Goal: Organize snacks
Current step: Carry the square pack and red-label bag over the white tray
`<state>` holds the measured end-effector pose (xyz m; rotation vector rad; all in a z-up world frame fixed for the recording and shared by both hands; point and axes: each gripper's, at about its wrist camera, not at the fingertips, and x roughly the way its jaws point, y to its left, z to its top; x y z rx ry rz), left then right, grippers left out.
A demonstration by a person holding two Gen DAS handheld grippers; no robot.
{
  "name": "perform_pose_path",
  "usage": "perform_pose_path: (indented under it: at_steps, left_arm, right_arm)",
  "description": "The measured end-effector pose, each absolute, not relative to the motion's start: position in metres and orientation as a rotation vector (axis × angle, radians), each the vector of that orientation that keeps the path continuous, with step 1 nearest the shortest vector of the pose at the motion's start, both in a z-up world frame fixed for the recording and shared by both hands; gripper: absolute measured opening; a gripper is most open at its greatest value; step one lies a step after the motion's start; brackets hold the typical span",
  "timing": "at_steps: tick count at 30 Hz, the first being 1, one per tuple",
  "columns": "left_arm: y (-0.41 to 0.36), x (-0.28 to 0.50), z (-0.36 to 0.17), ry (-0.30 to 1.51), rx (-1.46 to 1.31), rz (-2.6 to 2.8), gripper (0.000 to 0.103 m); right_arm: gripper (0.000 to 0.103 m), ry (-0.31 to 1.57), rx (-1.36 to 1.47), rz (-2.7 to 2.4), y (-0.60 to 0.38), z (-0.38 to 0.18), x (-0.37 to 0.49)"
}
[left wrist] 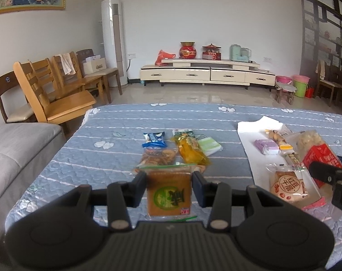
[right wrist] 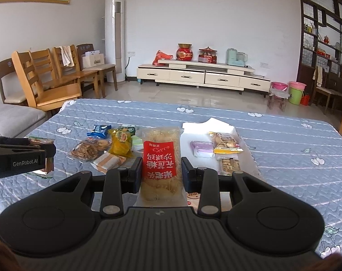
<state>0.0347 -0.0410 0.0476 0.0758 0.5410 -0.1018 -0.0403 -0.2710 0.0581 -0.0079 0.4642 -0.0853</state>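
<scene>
My left gripper (left wrist: 169, 181) is shut on a square brown cake packet with a green round label (left wrist: 169, 194), held above the blue quilted table (left wrist: 103, 153). My right gripper (right wrist: 161, 171) is shut on a long clear packet of pale noodle-like snack with a red label (right wrist: 160, 164). Beyond the left gripper lie a blue biscuit pack (left wrist: 154, 139), a bag of brown crackers (left wrist: 158, 157), a yellow packet (left wrist: 191, 150) and a pale green packet (left wrist: 209, 145). On the white sheet (left wrist: 245, 133) lie a purple pack (left wrist: 267, 146) and a red-bean cake packet (left wrist: 288, 186).
Wooden chairs (left wrist: 58, 94) stand past the table's far left corner, and a grey sofa (left wrist: 15, 149) runs along its left side. A white TV cabinet (left wrist: 204, 73) is against the back wall. The left gripper's side (right wrist: 19, 158) shows at the right wrist view's left edge.
</scene>
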Motion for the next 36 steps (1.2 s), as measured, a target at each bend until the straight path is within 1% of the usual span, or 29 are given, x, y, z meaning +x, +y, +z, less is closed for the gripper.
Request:
perform_pose_path:
  at_steps: [36]
  left_arm:
    - [-0.103, 0.027, 0.048, 0.535, 0.131, -0.235, 0.043]
  right_arm:
    - [0.043, 0.439, 0.013, -0.216, -0.286, 0.062, -0.049]
